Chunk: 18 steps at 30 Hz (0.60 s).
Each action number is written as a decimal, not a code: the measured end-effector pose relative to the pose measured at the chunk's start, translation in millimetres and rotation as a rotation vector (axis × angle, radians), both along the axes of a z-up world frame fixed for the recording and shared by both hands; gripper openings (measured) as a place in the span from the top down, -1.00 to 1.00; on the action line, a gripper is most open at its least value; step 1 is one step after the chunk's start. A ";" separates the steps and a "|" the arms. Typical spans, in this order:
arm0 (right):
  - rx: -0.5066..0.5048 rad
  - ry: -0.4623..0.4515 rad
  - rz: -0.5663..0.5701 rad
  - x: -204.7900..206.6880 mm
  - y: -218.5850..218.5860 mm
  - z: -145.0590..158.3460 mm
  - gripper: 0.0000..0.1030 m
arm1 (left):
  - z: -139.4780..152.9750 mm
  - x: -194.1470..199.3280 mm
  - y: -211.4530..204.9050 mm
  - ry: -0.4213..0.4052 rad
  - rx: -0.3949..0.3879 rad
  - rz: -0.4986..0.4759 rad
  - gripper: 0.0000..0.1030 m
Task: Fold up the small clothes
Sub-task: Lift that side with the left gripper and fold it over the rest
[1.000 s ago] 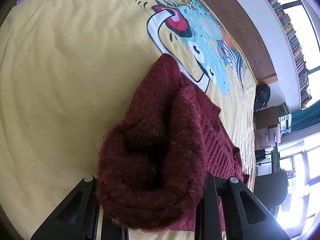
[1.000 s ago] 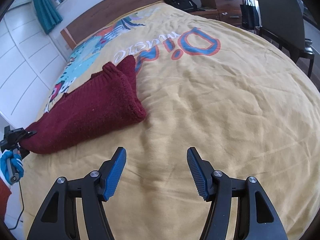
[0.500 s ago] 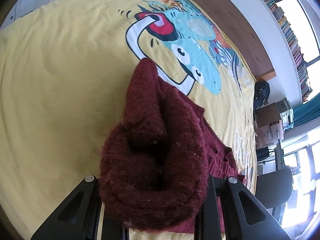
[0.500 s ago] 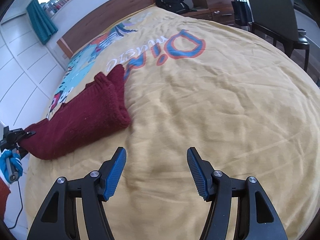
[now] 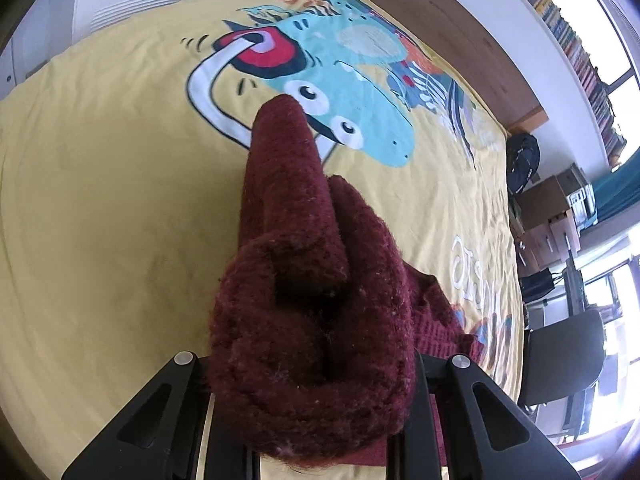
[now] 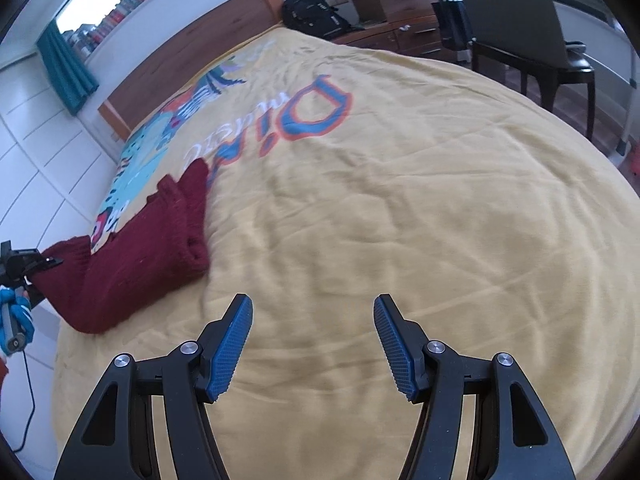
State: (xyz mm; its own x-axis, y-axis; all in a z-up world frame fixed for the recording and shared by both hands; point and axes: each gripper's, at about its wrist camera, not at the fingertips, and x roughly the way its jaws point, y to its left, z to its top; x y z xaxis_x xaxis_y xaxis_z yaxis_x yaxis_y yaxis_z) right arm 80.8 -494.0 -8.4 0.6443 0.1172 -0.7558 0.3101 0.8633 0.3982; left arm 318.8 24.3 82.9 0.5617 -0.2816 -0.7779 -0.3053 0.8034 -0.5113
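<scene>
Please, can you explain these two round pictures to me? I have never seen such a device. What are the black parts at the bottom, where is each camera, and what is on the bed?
There is no robot here. A person holds a hand tool with two fingers in each hand, and a wide-angle camera on each tool looks forward along its fingers. That is why the pictures look round and bent.

One picture comes from the left tool. The left gripper has a dark red knitted sweater bunched between its black fingers, and its jaws are closing on it; part of the sweater hangs above the bed.

The other picture comes from the right tool. The right gripper is open, its blue pads hold nothing, and it hangs over the yellow bedspread. At the left edge of that picture you see the same sweater and the other tool gripping one end.

The bedspread has a cartoon dinosaur printed on it.
</scene>
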 end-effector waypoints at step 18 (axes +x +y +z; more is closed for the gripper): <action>0.025 0.002 -0.092 -37.8 -51.5 -10.2 -0.26 | 9.6 34.3 -229.0 -0.027 -0.002 -0.335 0.71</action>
State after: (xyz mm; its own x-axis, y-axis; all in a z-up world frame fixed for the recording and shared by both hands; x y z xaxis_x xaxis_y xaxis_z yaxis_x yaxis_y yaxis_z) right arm 43.0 -545.5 -18.6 0.6517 0.0766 -0.7546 0.3882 0.8210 0.4186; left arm 353.2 -204.7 92.4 0.4584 -0.4554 -0.7632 -0.0106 0.8559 -0.5171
